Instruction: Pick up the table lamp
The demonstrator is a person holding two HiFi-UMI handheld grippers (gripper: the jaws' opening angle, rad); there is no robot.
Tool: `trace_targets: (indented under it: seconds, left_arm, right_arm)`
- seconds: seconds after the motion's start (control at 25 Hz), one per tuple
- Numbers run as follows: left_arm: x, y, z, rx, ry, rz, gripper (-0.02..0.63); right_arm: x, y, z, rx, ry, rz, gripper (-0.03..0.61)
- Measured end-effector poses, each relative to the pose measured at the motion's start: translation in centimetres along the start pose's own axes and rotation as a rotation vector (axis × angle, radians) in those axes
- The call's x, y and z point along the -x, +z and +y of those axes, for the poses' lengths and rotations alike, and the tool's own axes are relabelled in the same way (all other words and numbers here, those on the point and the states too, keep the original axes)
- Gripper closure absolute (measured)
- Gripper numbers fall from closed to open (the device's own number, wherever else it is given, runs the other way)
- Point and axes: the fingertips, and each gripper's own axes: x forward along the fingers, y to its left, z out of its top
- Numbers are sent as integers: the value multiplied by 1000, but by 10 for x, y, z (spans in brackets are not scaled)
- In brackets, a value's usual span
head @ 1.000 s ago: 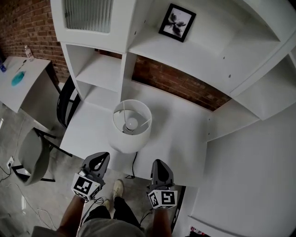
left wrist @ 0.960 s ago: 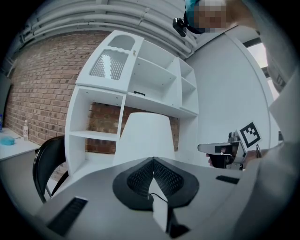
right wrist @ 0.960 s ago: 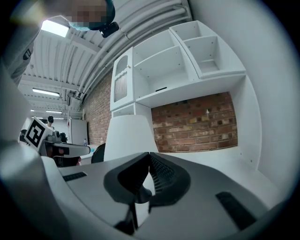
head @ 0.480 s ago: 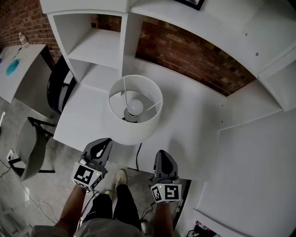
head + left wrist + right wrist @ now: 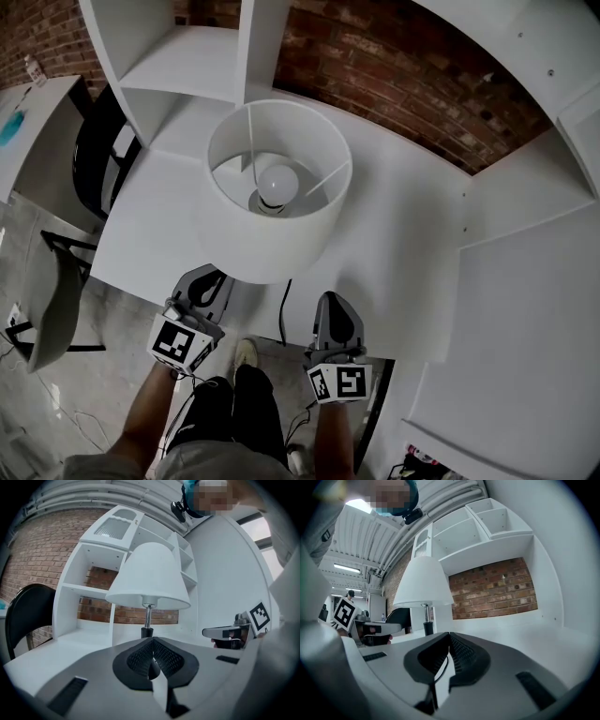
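Left gripper (image 5: 210, 281) and right gripper (image 5: 334, 305) (jaws pressed together, empty) point level at the table lamp (image 5: 272, 211), side by side.

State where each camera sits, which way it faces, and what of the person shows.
Head view: on the head, facing steeply down at the desk; forearms, legs, left gripper, right gripper.
Left gripper view: behind its shut jaws, level toward the table lamp.
Right gripper view: likewise; table lamp at left.
All share the lamp.

The white desk (image 5: 405, 246) carries only the table lamp (image 5: 272, 239).
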Motion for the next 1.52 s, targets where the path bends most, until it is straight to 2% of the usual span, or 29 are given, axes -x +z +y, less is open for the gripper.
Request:
trace_targets:
  seconds: [0.2, 0.28, 0.44, 0.6, 0.92, 1.16, 1.52]
  left_arm:
    - [-11, -8, 2, -12, -21, -31, 611]
    - [-15, -11, 3, -7, -27, -9, 611]
    - [-25, -13, 5, 15, -37, -72, 609]
    - [-33, -17, 5, 18, -44, -72, 607]
    - [-54, -21, 9, 11, -67, -41, 510]
    - [-72, -24, 10, 2, -70, -19, 460]
    - [-88, -18, 12, -24, -57, -60, 454]
  right_arm:
    - [-2, -8, 0, 8, -2, -30, 557]
    - [-4, -8, 2, 16, 1, -50, 557]
    - [-5, -7, 5, 24, 1, -86, 557]
    - [-5, -4, 4, 19, -9, -107, 555]
    - [-9, -1, -5, 26, -28, -114, 555]
    - [-12, -2, -11, 27, -39, -109, 557]
    - [-12, -7, -29, 30, -70, -100, 557]
